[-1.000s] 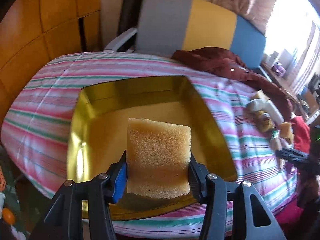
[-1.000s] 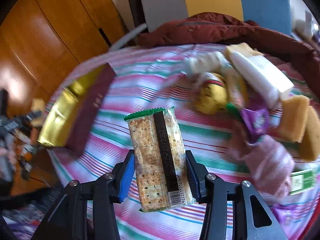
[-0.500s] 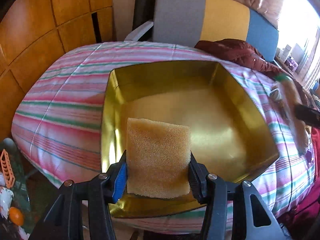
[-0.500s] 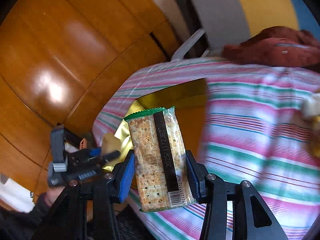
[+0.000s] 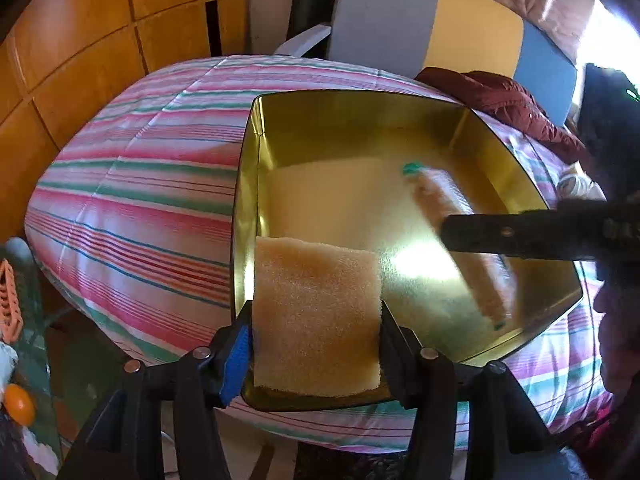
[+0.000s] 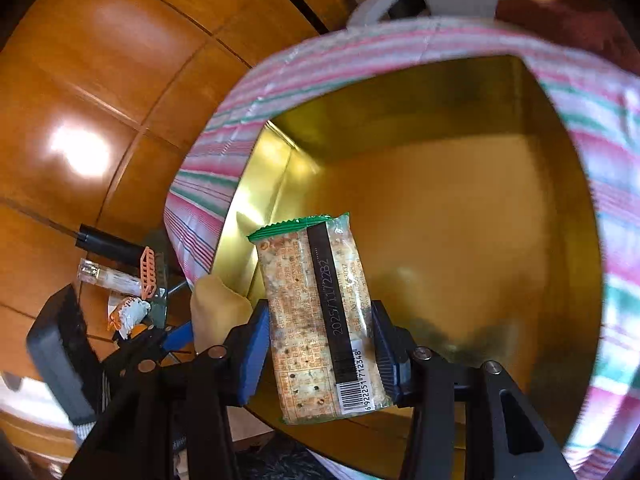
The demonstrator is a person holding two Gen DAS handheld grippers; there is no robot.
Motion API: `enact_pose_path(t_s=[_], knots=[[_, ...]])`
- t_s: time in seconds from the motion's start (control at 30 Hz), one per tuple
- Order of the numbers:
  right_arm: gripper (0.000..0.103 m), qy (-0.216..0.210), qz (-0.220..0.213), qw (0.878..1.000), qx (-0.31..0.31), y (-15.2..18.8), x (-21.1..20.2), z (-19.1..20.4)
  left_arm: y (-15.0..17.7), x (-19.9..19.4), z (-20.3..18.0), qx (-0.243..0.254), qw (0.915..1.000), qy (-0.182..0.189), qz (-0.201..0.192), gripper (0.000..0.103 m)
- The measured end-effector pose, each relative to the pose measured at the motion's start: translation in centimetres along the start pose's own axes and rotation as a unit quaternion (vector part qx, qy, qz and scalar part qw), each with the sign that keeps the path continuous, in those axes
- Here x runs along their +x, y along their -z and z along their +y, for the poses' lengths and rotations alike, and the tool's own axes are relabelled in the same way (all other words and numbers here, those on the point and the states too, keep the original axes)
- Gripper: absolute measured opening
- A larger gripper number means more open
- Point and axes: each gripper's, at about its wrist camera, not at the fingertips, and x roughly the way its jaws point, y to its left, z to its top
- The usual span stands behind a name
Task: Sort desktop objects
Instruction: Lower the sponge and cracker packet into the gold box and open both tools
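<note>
holding sponge (image 5: 316,316) and cracker packet (image 6: 324,316) over gold tin (image 5: 360,128)

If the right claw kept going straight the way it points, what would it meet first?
Most likely the bare floor of the gold tin; its cracker packet would touch down first. Nothing else shows in that line.

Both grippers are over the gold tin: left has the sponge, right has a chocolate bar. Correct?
Not quite. The right gripper holds a wrapped cracker pack, as the right wrist view shows. The rest stands: left gripper, sponge, gold tin.
</note>
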Motion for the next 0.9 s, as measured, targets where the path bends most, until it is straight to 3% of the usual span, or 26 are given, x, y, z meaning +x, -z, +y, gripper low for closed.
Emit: enact_pose_path(t_s=[0.33, 0.63, 0.73, 0.9], knots=[[0.058, -0.045, 0.035, 0.998, 0.028, 1.0, 2.1, 0.1, 0.3, -1.5, 0.5, -0.013, 0.9998, 0.013, -0.007, 0.061], [0.064, -0.102, 0.034, 0.994, 0.023, 1.3, 2.2, 1.0, 0.2, -4.0, 2.0, -0.055, 0.9968, -0.001, -0.058, 0.061], [0.074, -0.075, -0.004, 0.997, 0.001, 1.6, -0.1, 1.2, -0.1, -4.7, 2.3, -0.068, 0.9949, -0.001, -0.074, 0.061], [0.084, -0.006, -0.077, 0.996, -0.035, 3.0, -4.6, 1.1, -0.6, -5.3, 1.3, -0.064, 0.9937, 0.014, -0.091, 0.060]])
